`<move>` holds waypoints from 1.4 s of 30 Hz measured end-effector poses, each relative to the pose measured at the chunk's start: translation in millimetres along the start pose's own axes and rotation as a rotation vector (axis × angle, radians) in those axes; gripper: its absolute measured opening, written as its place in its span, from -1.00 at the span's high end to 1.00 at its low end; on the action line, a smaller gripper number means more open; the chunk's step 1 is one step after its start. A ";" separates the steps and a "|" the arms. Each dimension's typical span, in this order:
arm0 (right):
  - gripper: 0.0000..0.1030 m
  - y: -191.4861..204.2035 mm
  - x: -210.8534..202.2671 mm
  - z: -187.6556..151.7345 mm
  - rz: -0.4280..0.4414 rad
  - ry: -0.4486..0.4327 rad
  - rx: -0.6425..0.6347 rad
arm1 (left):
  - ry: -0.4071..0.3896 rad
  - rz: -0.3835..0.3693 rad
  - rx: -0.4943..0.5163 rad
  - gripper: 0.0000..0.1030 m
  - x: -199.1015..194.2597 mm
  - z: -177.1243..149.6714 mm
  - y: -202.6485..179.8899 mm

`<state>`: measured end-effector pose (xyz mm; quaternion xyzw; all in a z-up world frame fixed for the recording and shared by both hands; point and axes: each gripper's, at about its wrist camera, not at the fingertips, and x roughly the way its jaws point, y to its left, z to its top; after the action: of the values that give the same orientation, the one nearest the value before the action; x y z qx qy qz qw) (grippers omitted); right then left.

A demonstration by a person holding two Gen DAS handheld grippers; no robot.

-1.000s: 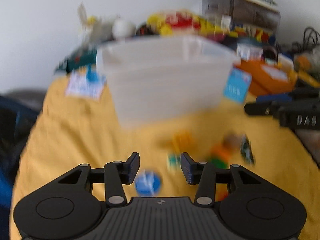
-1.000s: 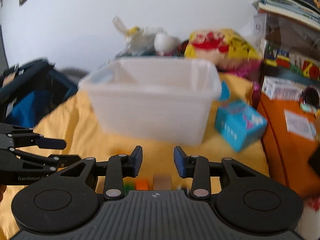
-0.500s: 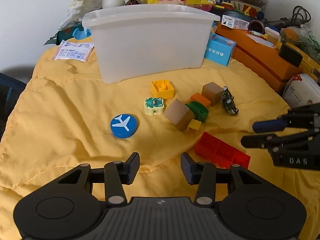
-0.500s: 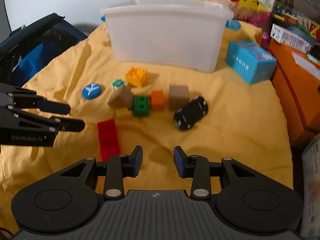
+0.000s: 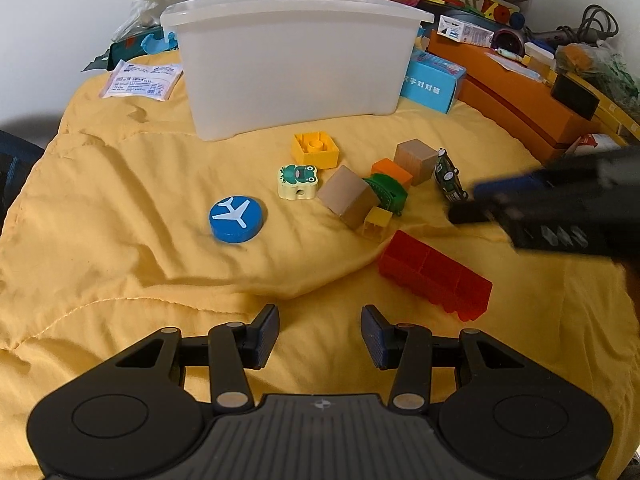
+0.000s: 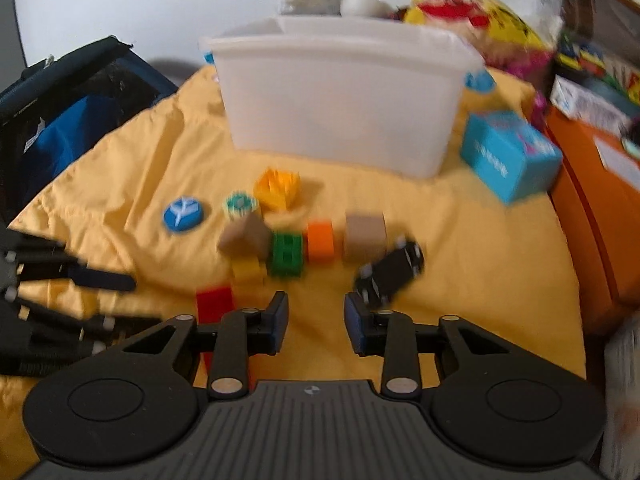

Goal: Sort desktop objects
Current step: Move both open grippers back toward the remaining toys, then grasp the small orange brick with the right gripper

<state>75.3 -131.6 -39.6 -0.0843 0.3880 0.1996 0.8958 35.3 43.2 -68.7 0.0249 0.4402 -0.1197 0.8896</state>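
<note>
Small toys lie on a yellow cloth point(image 5: 120, 240) in front of a white plastic bin point(image 5: 296, 64): a blue airplane disc point(image 5: 236, 219), a frog block point(image 5: 298, 181), a yellow brick point(image 5: 316, 150), two wooden cubes point(image 5: 416, 159), a green brick point(image 5: 388, 192), a red long brick point(image 5: 436, 276) and a dark toy car point(image 5: 450, 176). My left gripper point(image 5: 319, 336) hovers open over bare cloth, nearer than the toys. My right gripper point(image 6: 316, 322) is closing with nothing between its fingers; the toy car point(image 6: 390, 274) lies just beyond its right finger.
A teal box point(image 5: 432, 84) and orange boxes point(image 5: 516, 100) flank the bin on the right, with cluttered shelves behind. A paper packet point(image 5: 140, 82) lies at the left of the bin. A dark blue bag point(image 6: 80, 108) stands off the cloth's left edge.
Both grippers tilted down from the bin toward the toys. The right gripper came closer to the toy car and its jaws narrowed. The left gripper barely shifted in the last half second.
</note>
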 end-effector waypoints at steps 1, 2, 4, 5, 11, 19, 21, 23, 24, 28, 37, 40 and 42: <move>0.43 0.9 6.3 4.3 -0.006 -0.001 -0.012 | 0.000 0.000 -0.003 0.04 -0.3 -0.5 0.6; 0.46 1.4 12.5 7.5 -0.011 0.002 -0.019 | 0.001 -0.001 -0.005 0.04 -0.8 -1.0 0.9; 0.54 4.4 24.7 13.4 -0.031 0.004 -0.061 | 0.000 0.001 -0.005 0.04 -2.2 -2.2 0.9; 0.54 7.5 27.3 14.6 -0.045 -0.005 -0.098 | -0.002 0.003 -0.002 0.04 -3.2 -2.5 0.8; 0.62 28.5 41.8 15.2 -0.124 -0.021 -0.373 | -0.010 0.011 -0.004 0.04 -6.6 -4.1 4.5; 0.64 49.8 41.3 -1.5 -0.162 0.023 -0.561 | -0.020 0.016 -0.023 0.04 -8.0 -2.4 9.4; 0.66 51.7 46.2 -1.6 -0.170 0.021 -0.571 | -0.019 0.018 -0.027 0.04 -7.1 -2.6 9.6; 0.53 53.1 52.8 2.5 -0.193 0.007 -0.575 | -0.016 0.019 -0.030 0.04 -6.5 -2.9 9.7; 0.49 53.5 56.8 4.4 -0.208 -0.001 -0.570 | -0.016 0.020 -0.029 0.04 -6.6 -2.9 9.3; 0.49 55.4 68.5 9.5 -0.209 -0.015 -0.582 | -0.018 0.024 -0.023 0.04 -8.5 -4.0 7.6; 0.31 54.4 78.7 20.2 -0.197 -0.045 -0.642 | -0.011 0.020 -0.012 0.04 -12.1 -9.1 1.6; 0.31 49.1 82.2 26.3 -0.152 -0.040 -0.666 | -0.010 0.018 -0.010 0.04 -14.0 -10.8 -0.4; 0.32 44.9 84.5 33.0 -0.113 -0.025 -0.667 | -0.009 0.016 -0.012 0.04 -15.1 -12.4 -0.9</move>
<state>130.5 -56.2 -78.4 -0.3918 0.2850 0.2668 0.8331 16.7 47.1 -64.3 0.0228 0.4366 -0.1101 0.8926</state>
